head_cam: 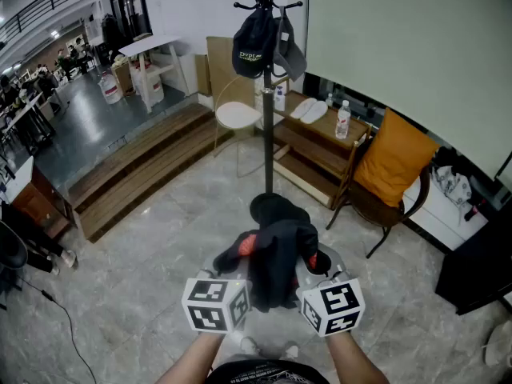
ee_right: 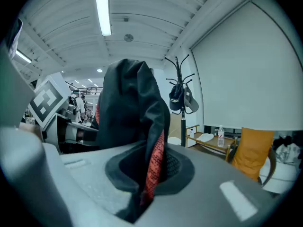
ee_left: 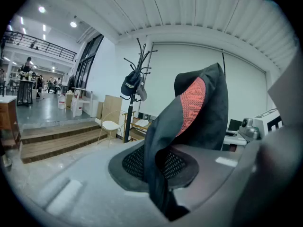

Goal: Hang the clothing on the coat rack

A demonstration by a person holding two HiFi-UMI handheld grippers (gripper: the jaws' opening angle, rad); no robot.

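Head view: garment (head_cam: 276,250) bunched between left gripper (head_cam: 237,264) and right gripper (head_cam: 318,264), held low. Rack (head_cam: 266,94) dead ahead, well apart, neither gripper nearer.
Left gripper view: fingers (ee_left: 90,183) clenched on a dark fold; cloth rises upright.
Right gripper view: fingers clenched on the red-trimmed edge, long axis vertical.

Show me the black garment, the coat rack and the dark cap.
black garment (head_cam: 276,262): head view, middle of the bunched cloth.
coat rack (head_cam: 267,146): head view, bare pole, midway up.
dark cap (head_cam: 253,48): head view, its front panel.
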